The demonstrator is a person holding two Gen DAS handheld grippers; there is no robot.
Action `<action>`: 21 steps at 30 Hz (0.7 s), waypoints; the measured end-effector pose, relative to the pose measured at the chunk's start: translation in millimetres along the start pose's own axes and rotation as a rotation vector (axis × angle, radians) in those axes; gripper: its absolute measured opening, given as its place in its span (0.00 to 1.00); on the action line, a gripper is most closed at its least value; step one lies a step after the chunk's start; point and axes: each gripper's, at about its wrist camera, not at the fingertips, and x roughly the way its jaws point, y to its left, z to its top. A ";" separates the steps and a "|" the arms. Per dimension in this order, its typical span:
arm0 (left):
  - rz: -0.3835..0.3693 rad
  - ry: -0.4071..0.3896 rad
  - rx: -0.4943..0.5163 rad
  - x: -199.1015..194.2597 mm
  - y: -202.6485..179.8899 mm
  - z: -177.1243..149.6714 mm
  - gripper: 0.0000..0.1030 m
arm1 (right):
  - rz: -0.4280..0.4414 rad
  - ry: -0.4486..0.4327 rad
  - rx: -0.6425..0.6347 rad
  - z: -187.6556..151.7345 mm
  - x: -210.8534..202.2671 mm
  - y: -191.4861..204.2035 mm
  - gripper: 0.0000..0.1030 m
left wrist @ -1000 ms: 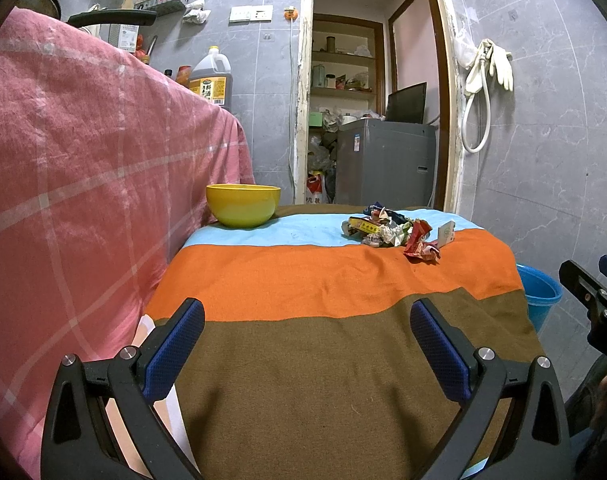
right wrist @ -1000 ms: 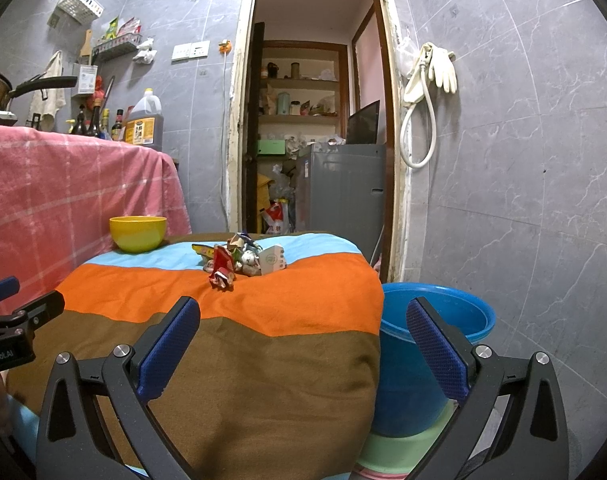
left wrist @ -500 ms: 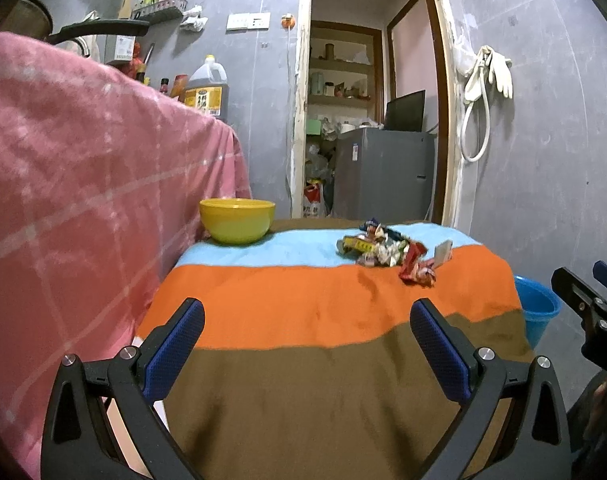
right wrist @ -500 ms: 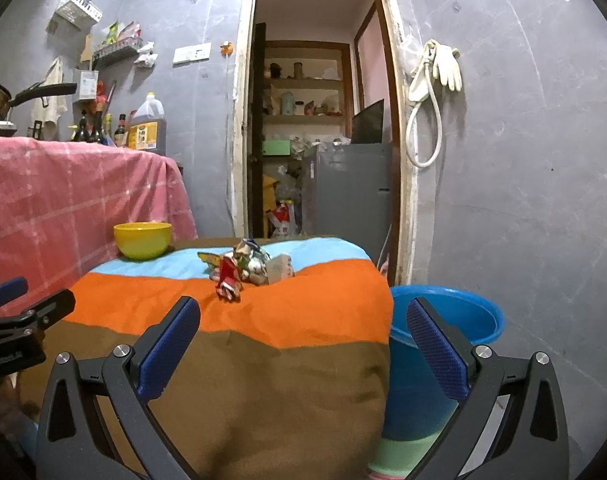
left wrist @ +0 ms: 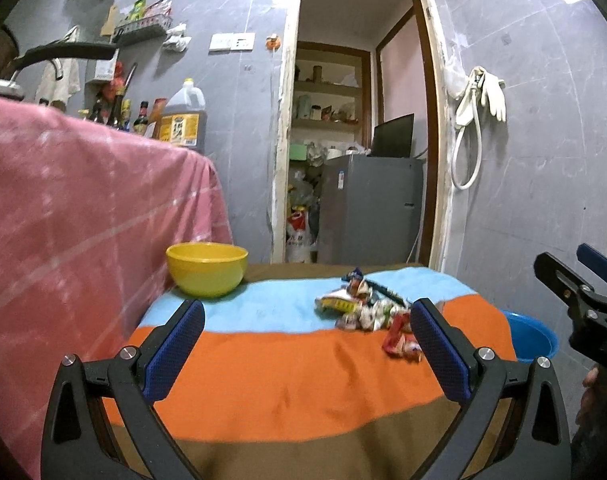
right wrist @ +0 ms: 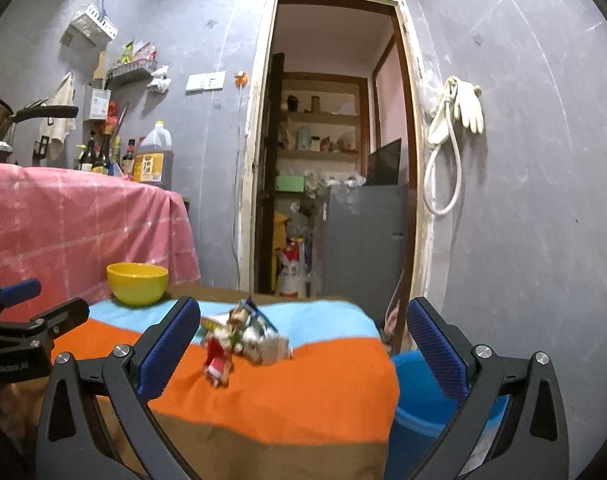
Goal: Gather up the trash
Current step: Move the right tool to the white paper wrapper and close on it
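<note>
Both grippers, left and right, jaws apart, empty. Wrapper pile on counter; yellow bowl far-left of pile, blue bucket right of it.

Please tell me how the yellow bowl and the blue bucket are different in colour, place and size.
The yellow bowl stands on the striped cloth of the table, at its far left; the blue bucket stands lower, beside the table's right edge. The bowl is yellow, the bucket blue. The bucket looks wider than the bowl, though it is also nearer the right camera. Both are round and open on top. Whether either holds anything cannot be seen.
</note>
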 end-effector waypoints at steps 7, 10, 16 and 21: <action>-0.044 0.044 0.022 32.0 -11.5 8.8 0.98 | 0.031 -0.020 -0.035 8.9 35.4 -7.8 1.00; -0.075 0.088 0.023 46.5 -15.4 8.5 0.98 | 0.038 -0.021 -0.053 10.2 51.3 -12.0 1.00; -0.105 0.217 0.032 78.4 -23.5 3.9 0.98 | 0.077 0.034 -0.047 0.5 84.6 -26.1 1.00; -0.156 0.341 -0.004 101.9 -23.8 -3.6 0.97 | 0.115 0.105 -0.008 -11.9 102.0 -39.3 1.00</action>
